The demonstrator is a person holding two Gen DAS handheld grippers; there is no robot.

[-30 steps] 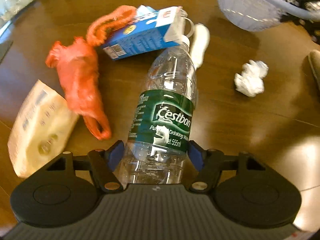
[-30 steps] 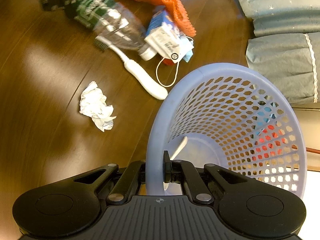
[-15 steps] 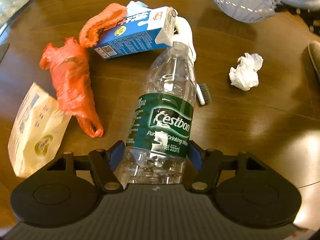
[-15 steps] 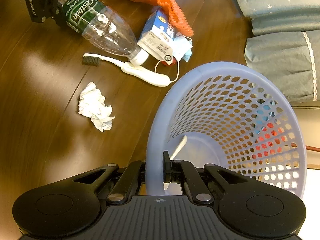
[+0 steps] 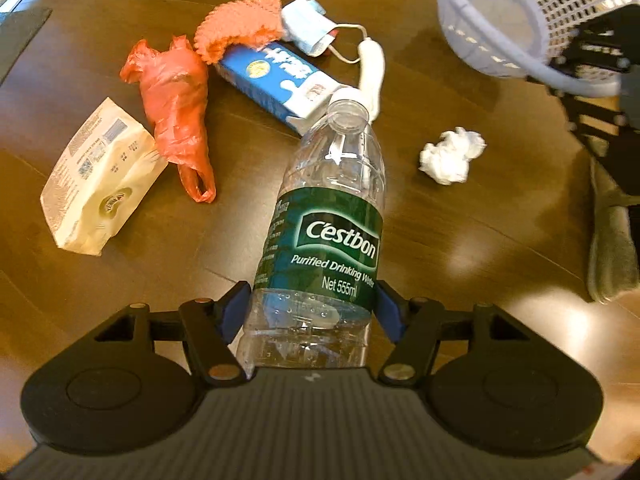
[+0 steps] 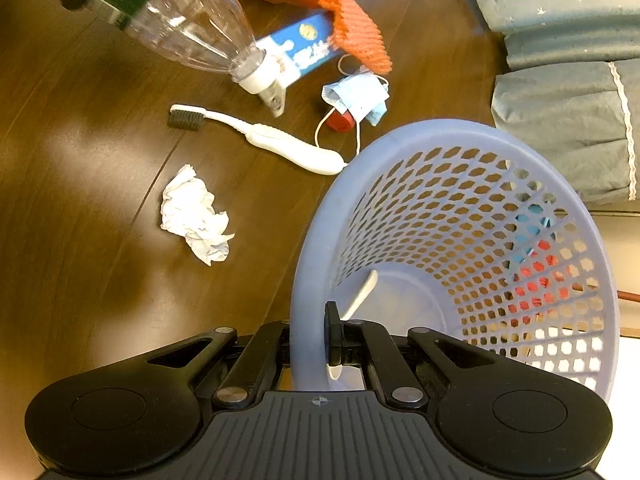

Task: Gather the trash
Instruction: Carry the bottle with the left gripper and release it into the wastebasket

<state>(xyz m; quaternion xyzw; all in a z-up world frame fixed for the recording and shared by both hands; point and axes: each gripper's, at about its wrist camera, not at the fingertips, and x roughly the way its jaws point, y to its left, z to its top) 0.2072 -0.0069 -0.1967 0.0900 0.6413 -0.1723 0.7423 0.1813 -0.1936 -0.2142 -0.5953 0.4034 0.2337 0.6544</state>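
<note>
My left gripper (image 5: 312, 308) is shut on a clear plastic water bottle (image 5: 328, 232) with a green label, held above the brown table, neck pointing away. The same bottle (image 6: 176, 20) shows at top left of the right wrist view. My right gripper (image 6: 310, 344) is shut on the rim of a pale blue mesh basket (image 6: 460, 240), tilted with its mouth toward the trash. The basket (image 5: 520, 20) appears at top right of the left wrist view. A crumpled white tissue (image 5: 450, 156) (image 6: 196, 216) lies between bottle and basket.
On the table lie a blue milk carton (image 5: 280, 80), an orange plastic bag (image 5: 172, 96), an orange net (image 5: 240, 24), a face mask (image 6: 356, 96), a white toothbrush (image 6: 260, 136), a beige packet (image 5: 96, 176). Cushions (image 6: 560, 40) sit right.
The left gripper has lifted the bottle off the table and carried it toward the basket. The toothbrush now lies uncovered. The basket stays held in the right gripper.
</note>
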